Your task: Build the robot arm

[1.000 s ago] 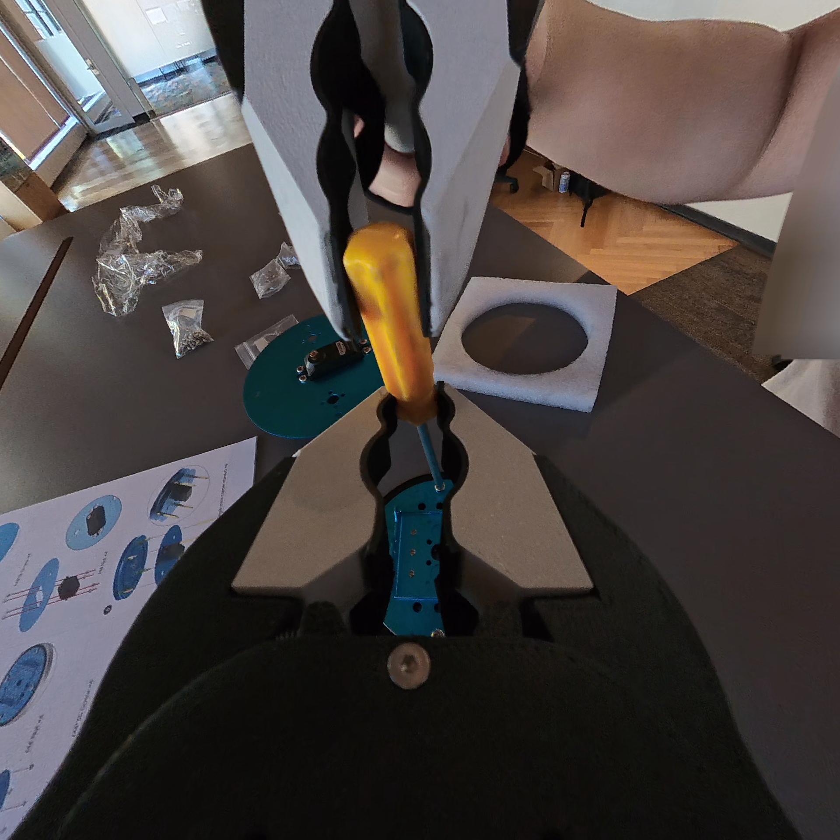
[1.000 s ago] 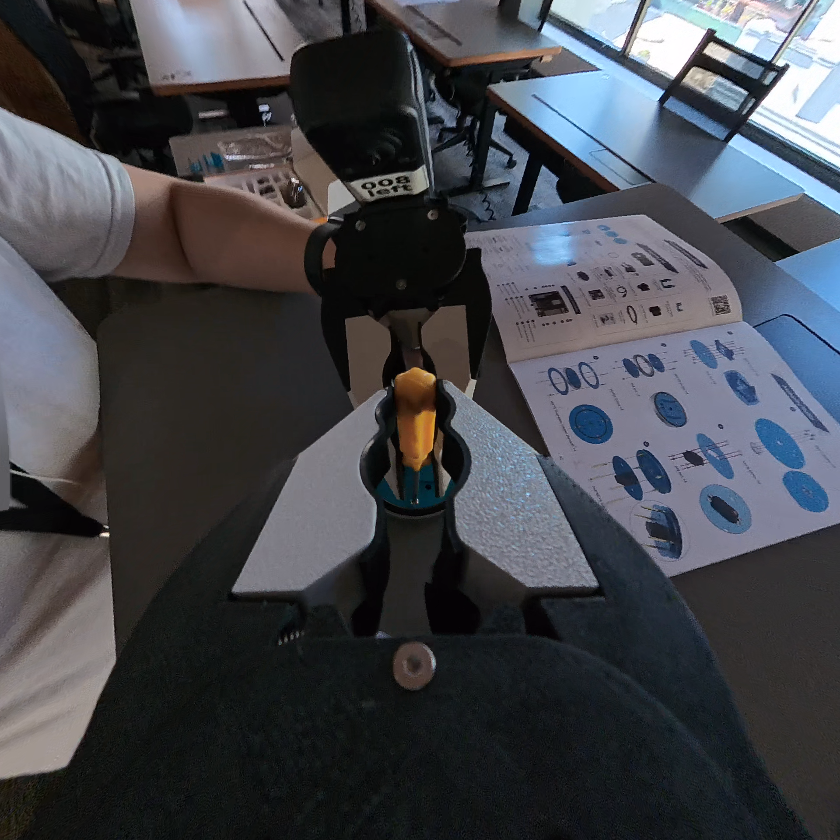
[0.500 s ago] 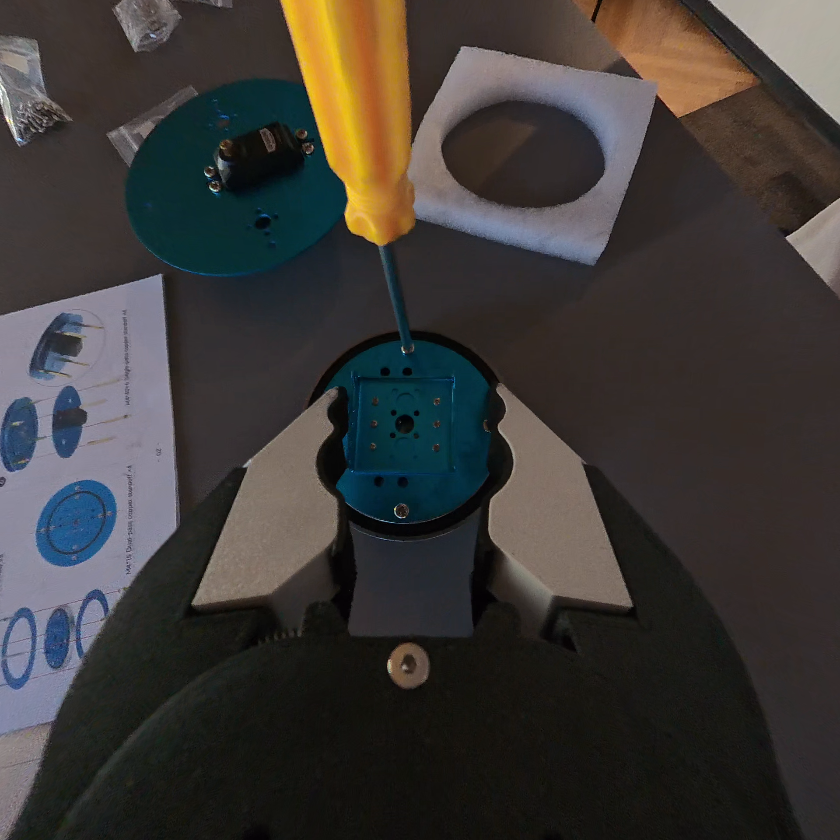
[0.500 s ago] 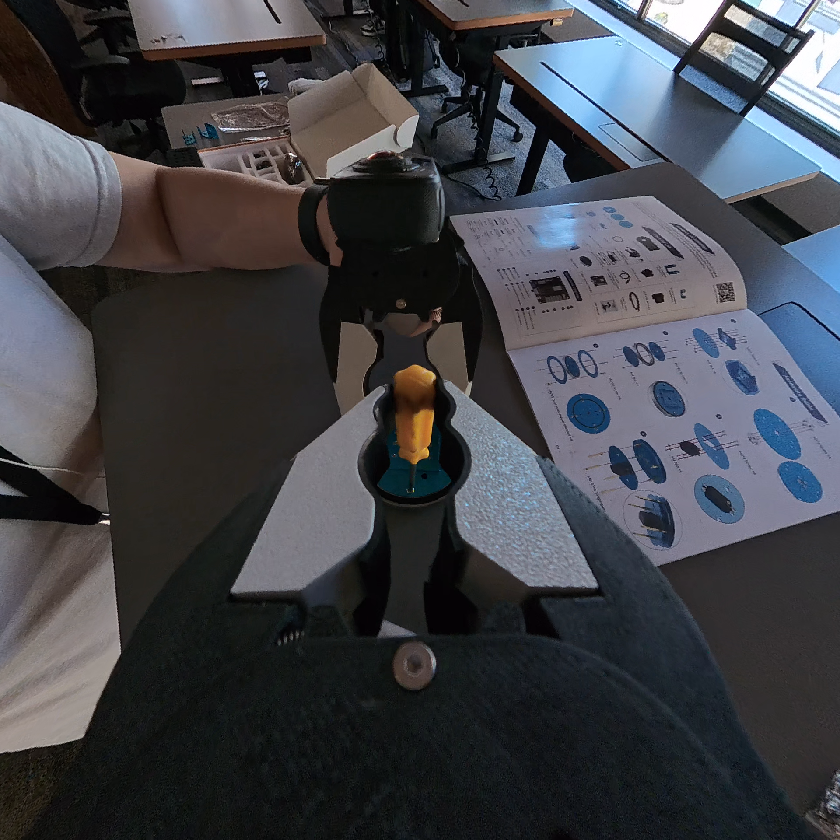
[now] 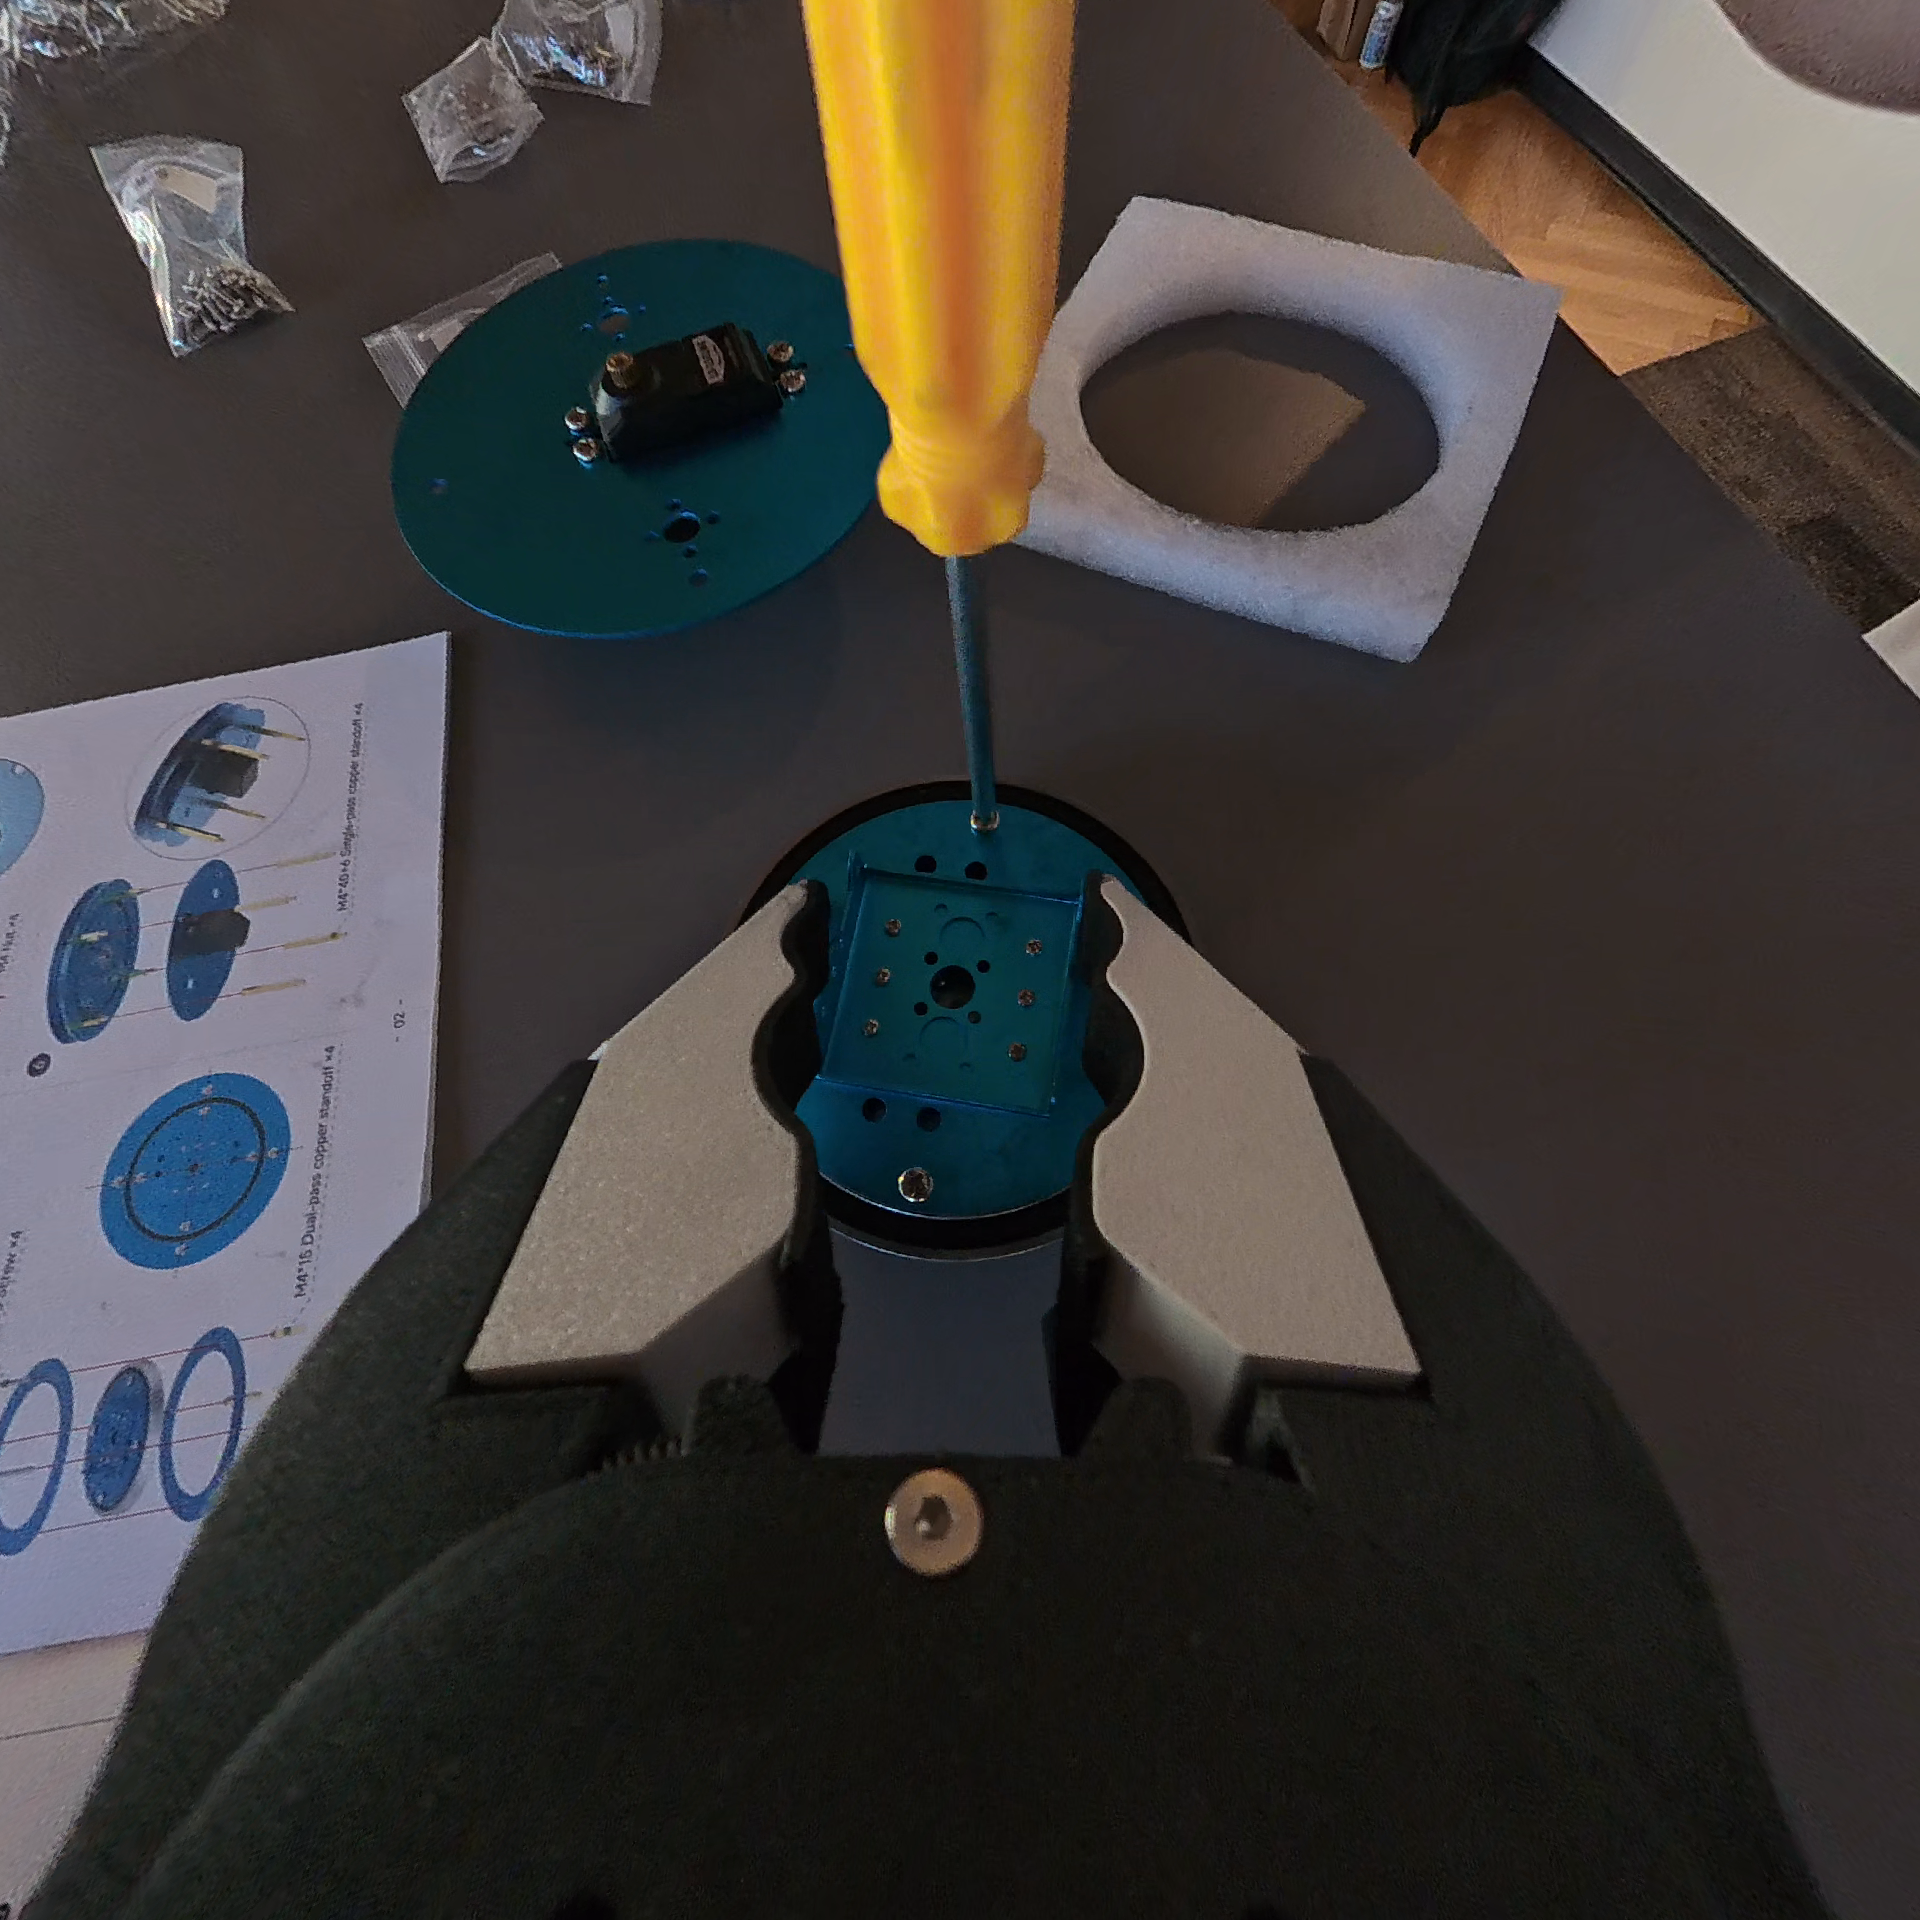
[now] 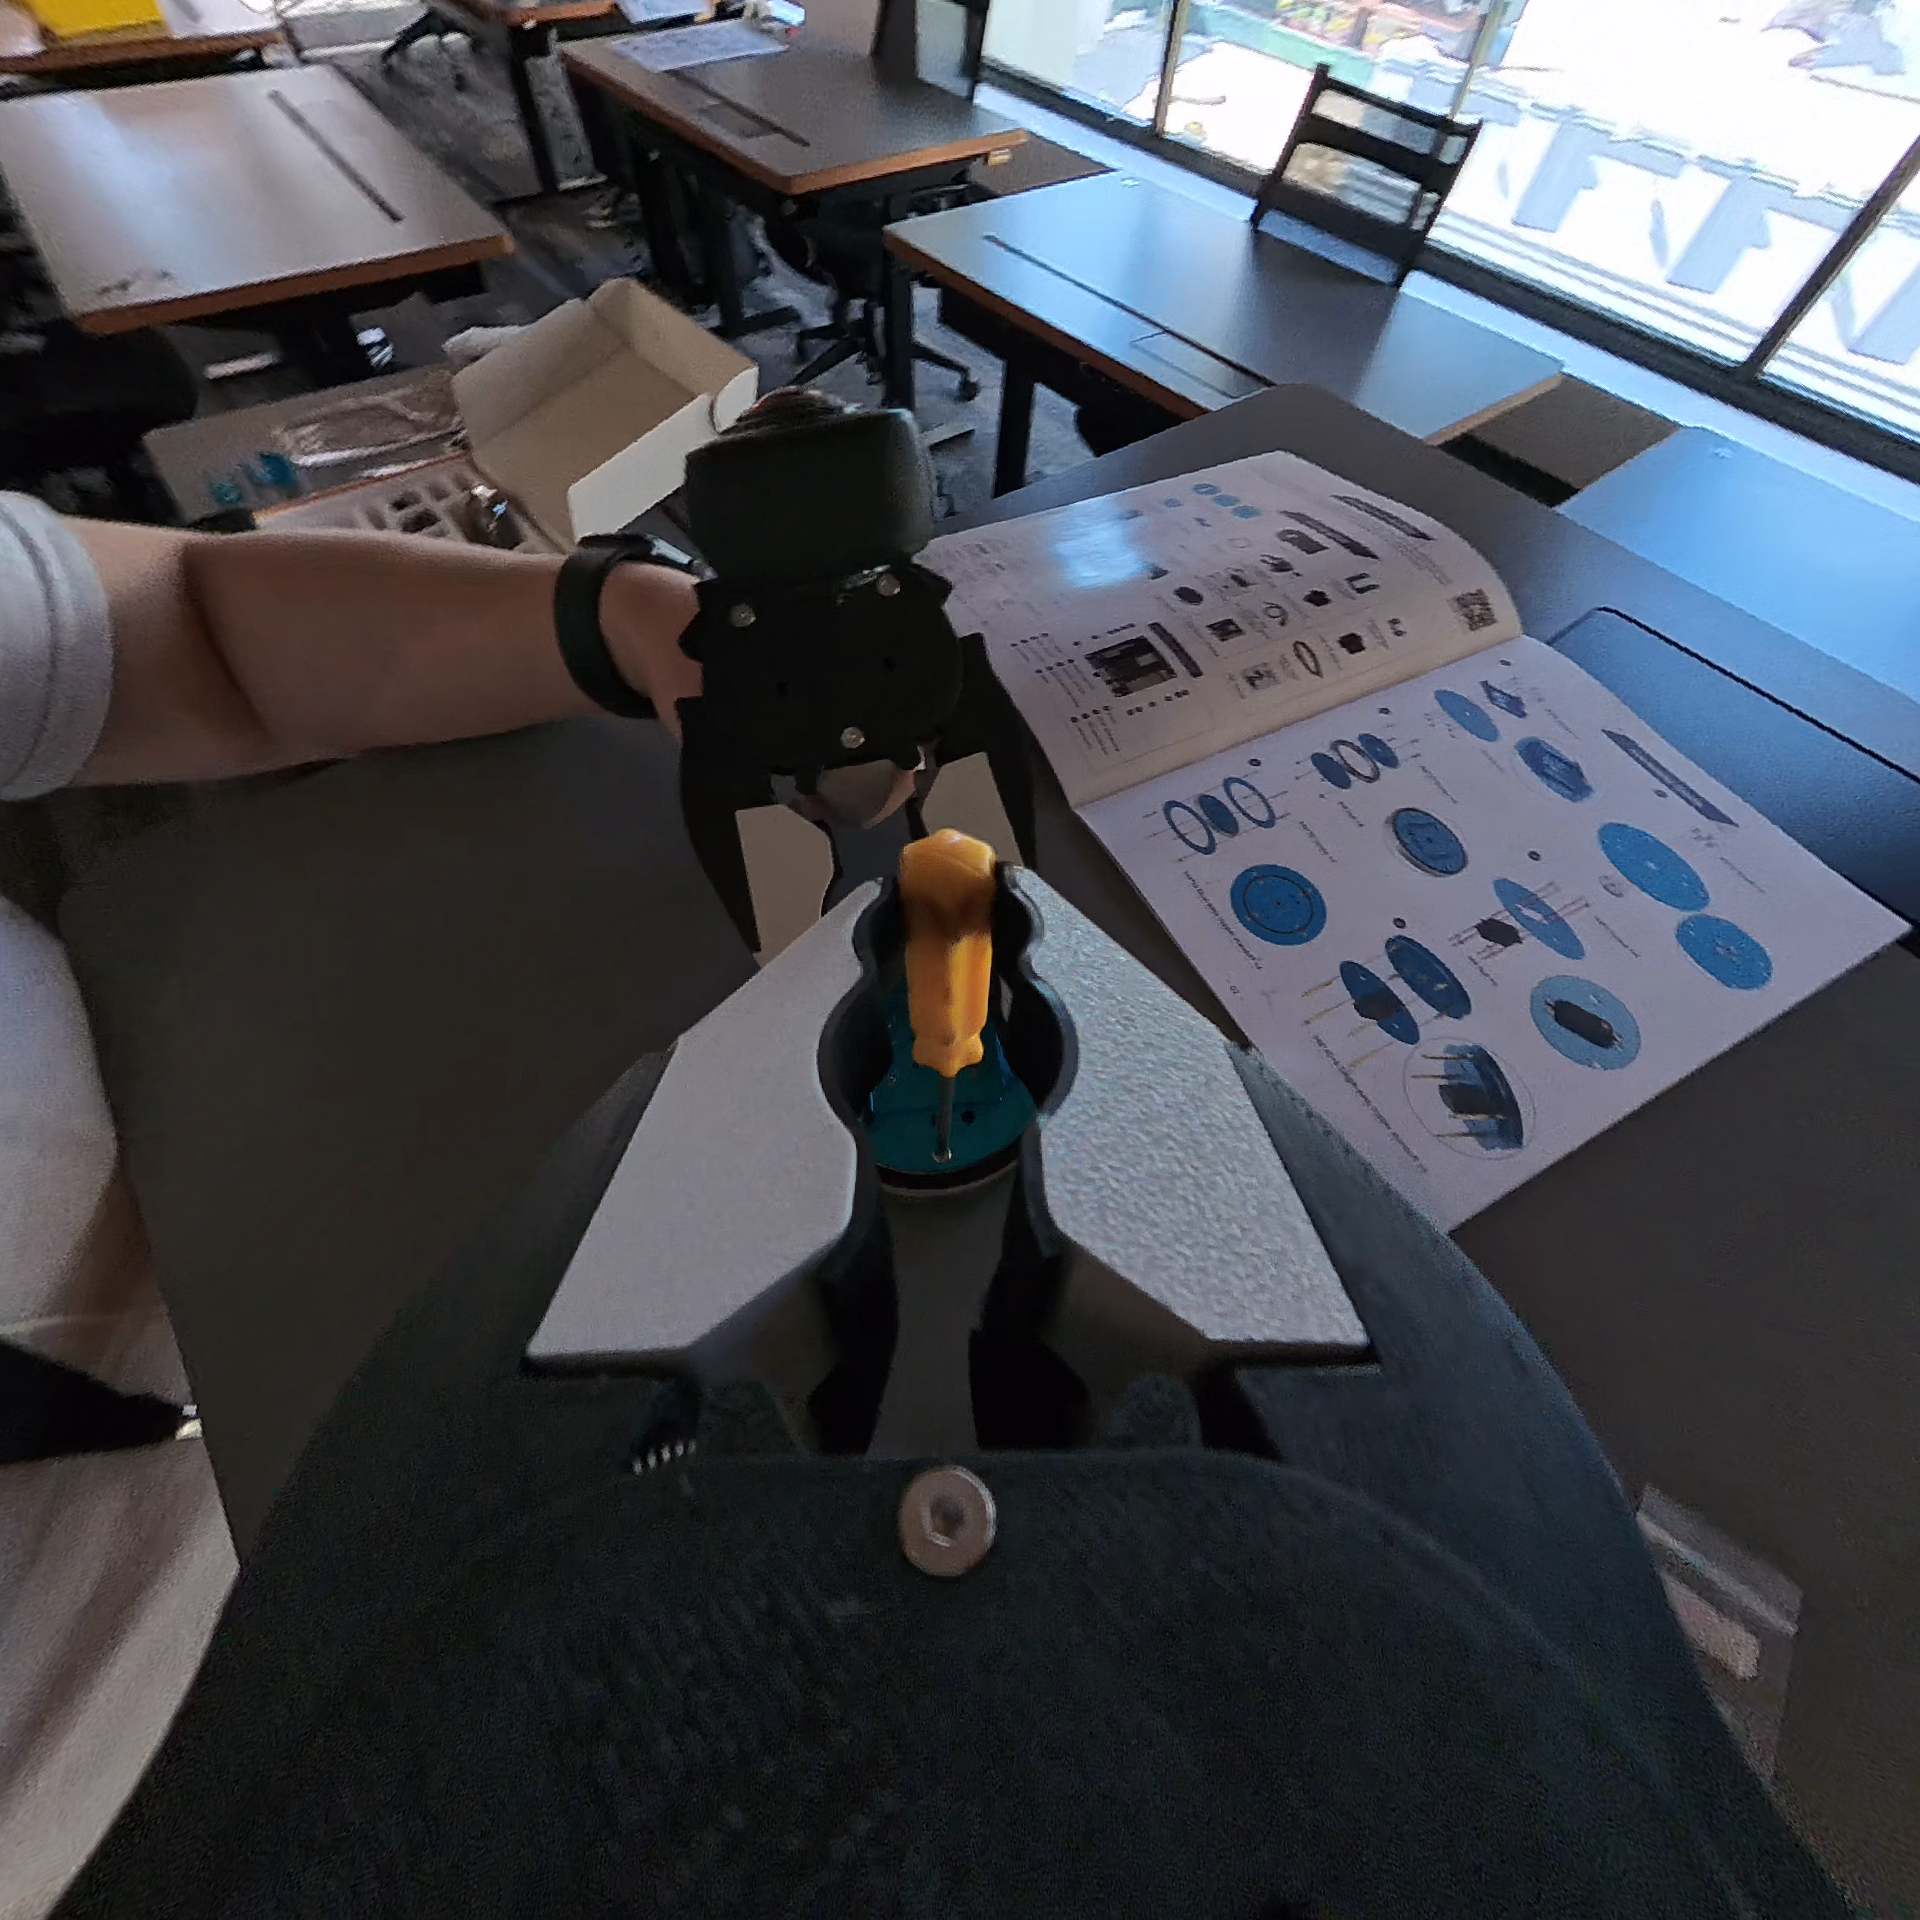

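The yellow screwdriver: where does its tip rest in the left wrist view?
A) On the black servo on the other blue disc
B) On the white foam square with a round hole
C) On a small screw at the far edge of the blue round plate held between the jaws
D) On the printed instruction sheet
C: the yellow screwdriver runs its shaft down to a small screw at the far rim of the blue round plate, which the left gripper clamps by the square bracket on top of it.

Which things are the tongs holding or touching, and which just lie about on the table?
Held or touched: left tongs shut on blue bracket plate; right tongs shut on yellow screwdriver, tip on a plate screw.
Lying about: blue disc with black servo; white foam frame; open manual; screw bags.
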Demonstrator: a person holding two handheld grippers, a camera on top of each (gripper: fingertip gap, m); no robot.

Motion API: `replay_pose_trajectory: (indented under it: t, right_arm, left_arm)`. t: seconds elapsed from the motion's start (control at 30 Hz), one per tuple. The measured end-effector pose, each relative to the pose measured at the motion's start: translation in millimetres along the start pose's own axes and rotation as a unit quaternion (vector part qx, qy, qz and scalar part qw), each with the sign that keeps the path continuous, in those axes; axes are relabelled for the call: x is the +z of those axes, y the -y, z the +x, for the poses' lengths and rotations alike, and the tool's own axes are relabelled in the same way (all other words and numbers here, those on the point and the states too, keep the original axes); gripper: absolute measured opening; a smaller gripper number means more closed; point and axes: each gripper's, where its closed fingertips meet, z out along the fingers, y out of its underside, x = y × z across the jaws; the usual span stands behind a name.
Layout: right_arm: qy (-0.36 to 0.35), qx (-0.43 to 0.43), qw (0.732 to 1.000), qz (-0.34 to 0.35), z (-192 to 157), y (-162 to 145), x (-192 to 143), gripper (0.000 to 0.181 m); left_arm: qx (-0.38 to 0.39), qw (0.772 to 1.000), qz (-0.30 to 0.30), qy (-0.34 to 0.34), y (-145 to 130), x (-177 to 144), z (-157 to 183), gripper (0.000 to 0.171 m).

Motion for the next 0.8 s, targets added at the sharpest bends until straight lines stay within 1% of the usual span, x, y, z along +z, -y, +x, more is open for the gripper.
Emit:
replay_pose_trajectory:
  t: [0.13, 0.3, 0.47, 0.5, 0.53, 0.57, 0.63, 0.73, 0.8]
  right_arm:
    - [-0.063, 0.02, 0.998, 0.021, 2.3, -0.4, -1.7, 0.016]
    - [-0.16, 0.051, 0.985, 0.048, 2.3, 0.0, -3.2, 0.016]
    - [-0.175, 0.047, 0.982, 0.052, 0.7, 0.5, -2.8, 0.016]
    - [-0.176, 0.046, 0.982, 0.052, 1.5, 0.1, -3.6, 0.016]
    - [-0.175, 0.043, 0.982, 0.05, 2.0, -0.3, -4.4, 0.016]
    - [-0.175, 0.042, 0.982, 0.049, 2.7, -0.6, -5.1, 0.016]
    - [-0.165, 0.037, 0.984, 0.048, 2.2, -0.4, -4.8, 0.016]
    - [-0.141, 0.036, 0.989, 0.035, 0.6, -0.7, -4.6, 0.016]
    - [-0.133, 0.031, 0.99, 0.021, 1.1, -1.1, -5.0, 0.016]
  left_arm:
    - [-0.005, 1.0, 0.004, 0.007, 0.8, 0.9, -0.6, 0.049]
    - [-0.007, 1.0, -0.001, 0.011, 1.9, 2.4, -0.7, 0.049]
    - [-0.011, 1.0, 0.004, 0.008, 3.6, 3.3, -0.3, 0.05]
    - [-0.015, 1.0, 0.01, 0.005, 5.8, 3.2, 0.1, 0.05]
    - [-0.019, 1.0, 0.024, -0.008, 11.1, 2.8, 3.2, 0.047]
    - [-0.023, 0.999, 0.041, -0.016, 17.8, 2.2, 5.5, 0.048]
    - [-0.023, 0.998, 0.064, -0.019, 28.7, 2.2, 6.2, 0.04]
    - [0.0, 0.996, 0.089, -0.012, 40.8, 3.6, 7.4, 0.027]
    - [0.019, 0.995, 0.099, -0.001, 45.7, 4.0, 7.0, 0.005]
